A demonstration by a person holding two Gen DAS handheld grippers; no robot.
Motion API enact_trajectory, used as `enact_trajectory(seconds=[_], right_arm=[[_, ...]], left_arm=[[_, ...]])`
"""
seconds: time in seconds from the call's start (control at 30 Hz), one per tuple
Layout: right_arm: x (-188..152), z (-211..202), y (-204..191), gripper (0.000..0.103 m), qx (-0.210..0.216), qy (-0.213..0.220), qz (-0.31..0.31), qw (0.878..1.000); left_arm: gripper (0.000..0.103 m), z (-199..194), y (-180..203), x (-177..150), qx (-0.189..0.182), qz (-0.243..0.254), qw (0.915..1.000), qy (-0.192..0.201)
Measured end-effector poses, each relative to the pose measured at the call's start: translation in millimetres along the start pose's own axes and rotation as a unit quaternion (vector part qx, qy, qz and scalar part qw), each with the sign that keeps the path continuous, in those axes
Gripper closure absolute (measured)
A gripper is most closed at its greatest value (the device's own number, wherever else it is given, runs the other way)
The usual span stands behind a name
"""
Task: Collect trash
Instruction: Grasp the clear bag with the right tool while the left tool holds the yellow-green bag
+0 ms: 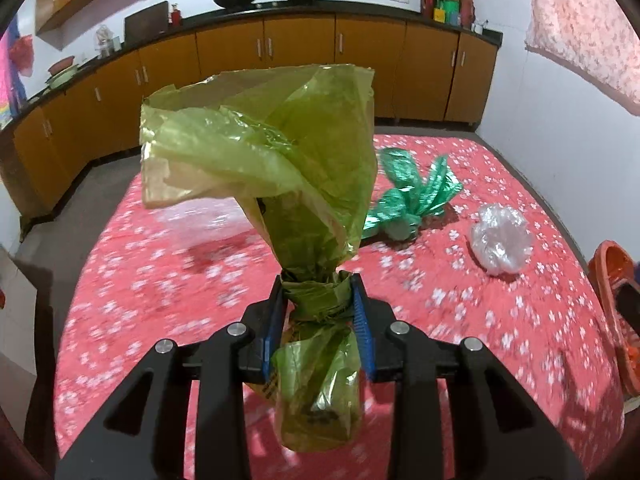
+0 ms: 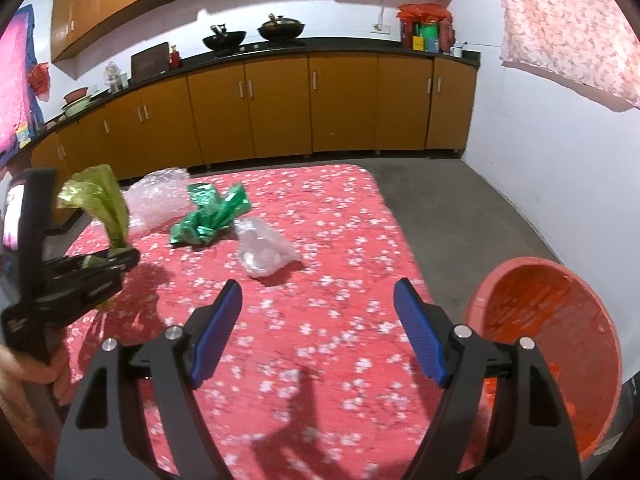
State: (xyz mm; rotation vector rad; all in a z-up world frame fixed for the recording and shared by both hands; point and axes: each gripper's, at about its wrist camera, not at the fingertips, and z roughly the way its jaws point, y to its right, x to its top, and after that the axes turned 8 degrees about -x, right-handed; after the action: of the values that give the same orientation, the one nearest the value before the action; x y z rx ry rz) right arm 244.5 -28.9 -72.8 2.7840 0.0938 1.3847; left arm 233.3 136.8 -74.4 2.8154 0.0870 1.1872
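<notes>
My left gripper is shut on the twisted neck of a yellow-green plastic bag, held up off the red flowered cloth. From the right wrist view the same gripper with that bag hangs at the far left. A crumpled green bag and a clear plastic bag lie on the cloth farther off. Bubble wrap rests at the cloth's back left. My right gripper is open over the cloth, holding nothing.
An orange bucket stands off the cloth's right edge. Brown cabinets under a dark counter with two woks run along the back wall. Grey floor lies between them and the cloth. A hand grips the left tool.
</notes>
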Motion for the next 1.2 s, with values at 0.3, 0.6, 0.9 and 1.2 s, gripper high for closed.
enact_trajectory(seconds=[0.3,0.6,0.9,1.2], right_arm=[[16.7,37.1,-49.2,0.027,0.005,-0.009,-0.015,1.0],[33.7,94.2,-71.5,0.03,-0.03,-0.041,-0.029,0.998],[29.2,117.4,-80.1,0.044,-0.023,-0.074,-0.04,0.996],[31.2,122.3,-79.1,0.054,-0.019,-0.079,-0.04,0.996]], left_arm=[[0.071,-40.8,-45.1,-14.5,0.026,-0.016,0.9993,0.021],[0.071,-41.4,-65.4,-13.6,0.04,-0.024,0.9986,0.027],[0.071,-31.4,-62.9,-15.7,0.033,-0.018,0.9991,0.021],[0.071,-29.4,-53.5,-17.1,0.033,-0.011,0.9993,0.016]])
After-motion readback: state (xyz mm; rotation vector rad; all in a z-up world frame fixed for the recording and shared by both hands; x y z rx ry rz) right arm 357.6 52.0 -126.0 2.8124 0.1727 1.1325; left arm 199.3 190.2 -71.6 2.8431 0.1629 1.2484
